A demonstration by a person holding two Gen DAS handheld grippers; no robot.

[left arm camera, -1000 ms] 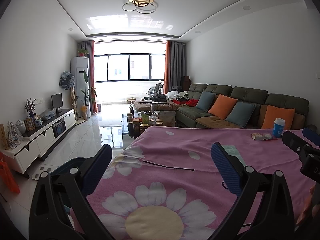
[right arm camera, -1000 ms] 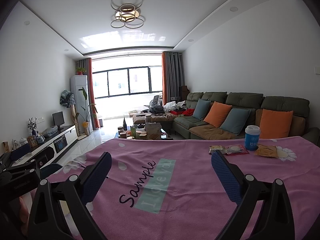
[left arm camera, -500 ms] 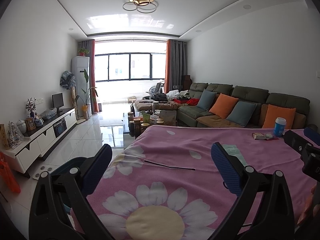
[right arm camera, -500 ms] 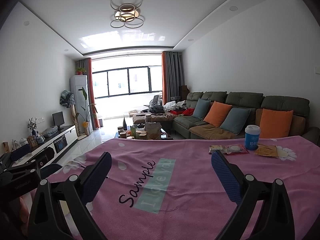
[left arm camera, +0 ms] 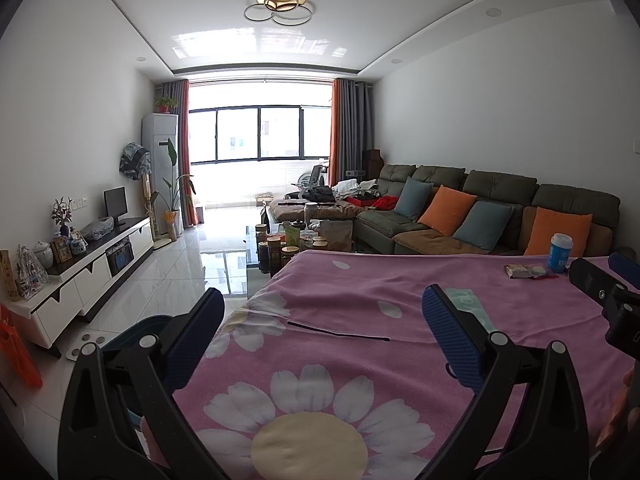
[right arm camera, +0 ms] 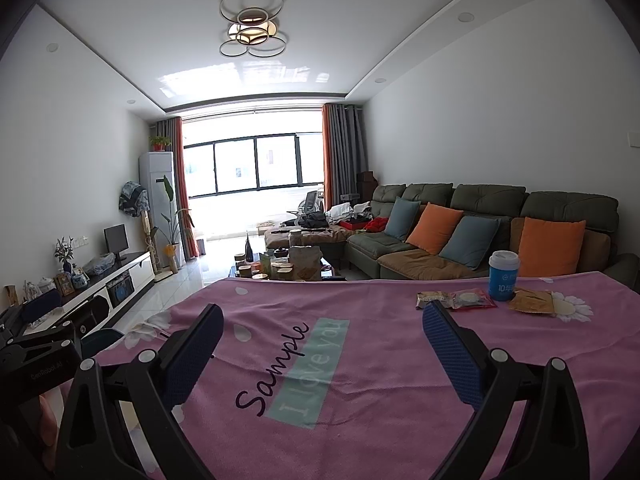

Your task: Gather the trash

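Observation:
On the pink flowered tablecloth [right arm camera: 380, 340] near the far right edge lie snack wrappers: a silvery one [right arm camera: 434, 299], a red one [right arm camera: 472, 300] and a brown one [right arm camera: 532, 302]. A blue paper cup with a white lid [right arm camera: 503, 276] stands upright among them. The left wrist view shows the same cup [left arm camera: 561, 253] and wrappers [left arm camera: 528, 271] far to the right. My right gripper [right arm camera: 322, 328] is open above the cloth, well short of the wrappers. My left gripper [left arm camera: 322, 320] is open over the table's left part, nothing between its fingers.
A dark bin [left arm camera: 132, 330] stands on the floor by the table's left edge. Beyond the table are a coffee table with jars [left arm camera: 288, 240], a sofa with cushions [left arm camera: 480, 216] and a white TV cabinet [left arm camera: 92, 264]. An orange bag [left arm camera: 20, 356] hangs at the left.
The left wrist view has shifted slightly, so the cup and wrappers sit a little lower and further right. The right wrist view is unchanged.

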